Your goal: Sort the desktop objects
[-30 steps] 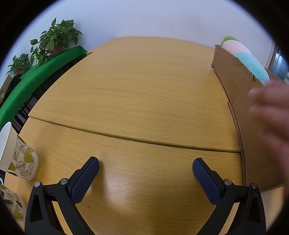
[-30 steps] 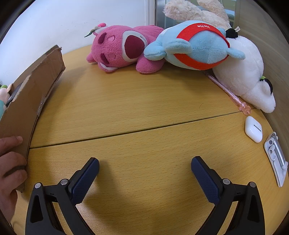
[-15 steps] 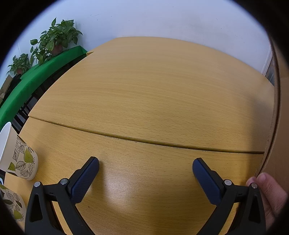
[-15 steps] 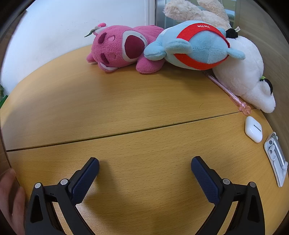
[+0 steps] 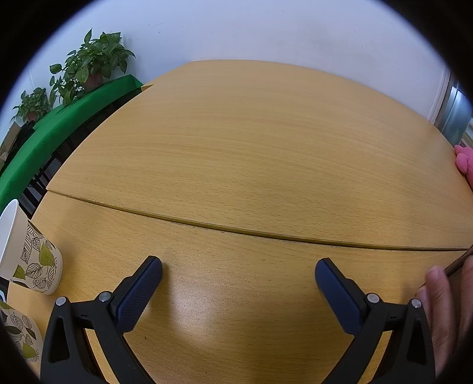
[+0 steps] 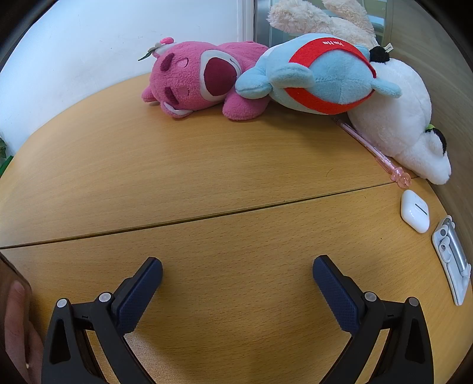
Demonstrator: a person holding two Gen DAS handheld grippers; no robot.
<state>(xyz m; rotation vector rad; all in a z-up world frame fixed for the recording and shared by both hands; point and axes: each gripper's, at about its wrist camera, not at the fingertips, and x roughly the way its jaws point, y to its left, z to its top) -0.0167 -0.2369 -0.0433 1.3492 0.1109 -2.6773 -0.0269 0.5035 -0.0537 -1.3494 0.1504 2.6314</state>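
My right gripper (image 6: 236, 274) is open over bare wood, nothing between its fingers. Far ahead of it lie a pink plush bear (image 6: 195, 79), a blue plush with a red band (image 6: 322, 76) and a white plush (image 6: 396, 118) under a cream one (image 6: 319, 17). A pink pen (image 6: 372, 150), a white earbud case (image 6: 414, 214) and a white clip-like piece (image 6: 452, 257) lie at the right. My left gripper (image 5: 238, 276) is open above the wooden table (image 5: 251, 147). Two leaf-print paper cups (image 5: 32, 260) (image 5: 17, 333) lie at its left.
A hand (image 5: 443, 307) holding a brown cardboard edge (image 5: 458, 263) is at the right rim of the left wrist view, and a hand (image 6: 14, 325) shows at the lower left of the right wrist view. Potted plants (image 5: 88, 62) and a green surface (image 5: 44, 141) stand beyond the table's left edge.
The cardboard box with soft toys, held by a hand between the two grippers, has been pulled back toward the near side and out of view. Both grippers have stayed still and open.
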